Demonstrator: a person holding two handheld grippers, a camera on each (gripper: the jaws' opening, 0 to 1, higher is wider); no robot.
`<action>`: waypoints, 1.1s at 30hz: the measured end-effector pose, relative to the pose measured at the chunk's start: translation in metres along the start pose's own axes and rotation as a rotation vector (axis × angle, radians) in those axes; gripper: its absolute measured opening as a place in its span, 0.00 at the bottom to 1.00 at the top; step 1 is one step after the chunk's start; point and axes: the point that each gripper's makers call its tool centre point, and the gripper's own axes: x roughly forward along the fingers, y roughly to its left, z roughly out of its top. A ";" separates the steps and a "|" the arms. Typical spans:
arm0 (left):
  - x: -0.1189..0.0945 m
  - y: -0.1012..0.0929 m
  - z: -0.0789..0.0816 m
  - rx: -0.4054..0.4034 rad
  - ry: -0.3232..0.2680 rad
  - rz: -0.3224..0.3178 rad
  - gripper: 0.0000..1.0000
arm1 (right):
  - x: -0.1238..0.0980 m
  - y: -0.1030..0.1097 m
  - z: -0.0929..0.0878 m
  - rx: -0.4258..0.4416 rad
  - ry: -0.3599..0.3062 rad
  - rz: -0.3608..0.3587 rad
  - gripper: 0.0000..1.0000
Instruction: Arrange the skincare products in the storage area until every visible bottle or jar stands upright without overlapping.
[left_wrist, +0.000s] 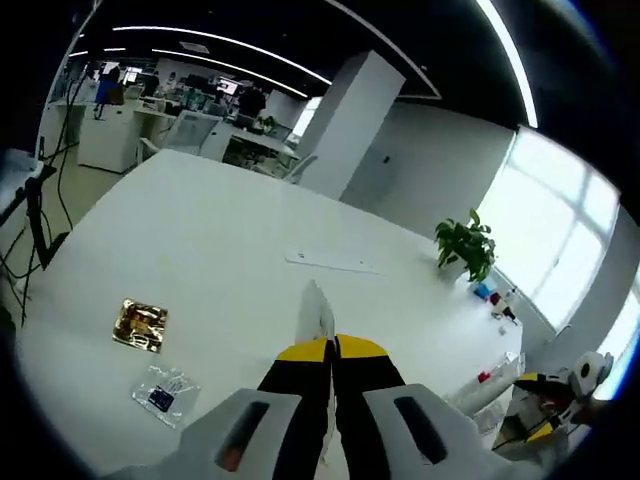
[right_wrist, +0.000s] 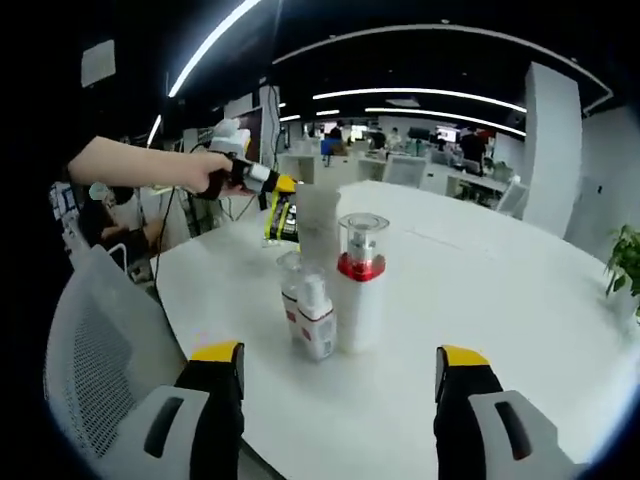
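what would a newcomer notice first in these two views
In the right gripper view, a cluster of upright skincare bottles stands mid-table between the open right gripper jaws, the left gripper holding a white tube behind it. In the left gripper view, a gold packet lies on the white table.

An open-plan office: rows of desks (left_wrist: 190, 125) with monitors and seated people upper left, ceiling light strips (right_wrist: 420, 95), mesh chair (right_wrist: 95, 350).
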 end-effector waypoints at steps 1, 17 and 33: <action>0.004 0.005 0.001 0.001 -0.004 -0.003 0.00 | 0.001 0.007 0.005 0.001 -0.013 0.015 0.84; -0.078 -0.065 0.036 0.023 -0.139 -0.182 0.00 | 0.011 0.103 0.074 0.113 -0.183 0.257 0.86; -0.135 -0.145 0.044 -0.007 -0.231 -0.369 0.00 | 0.020 0.138 0.111 0.507 -0.332 0.427 0.83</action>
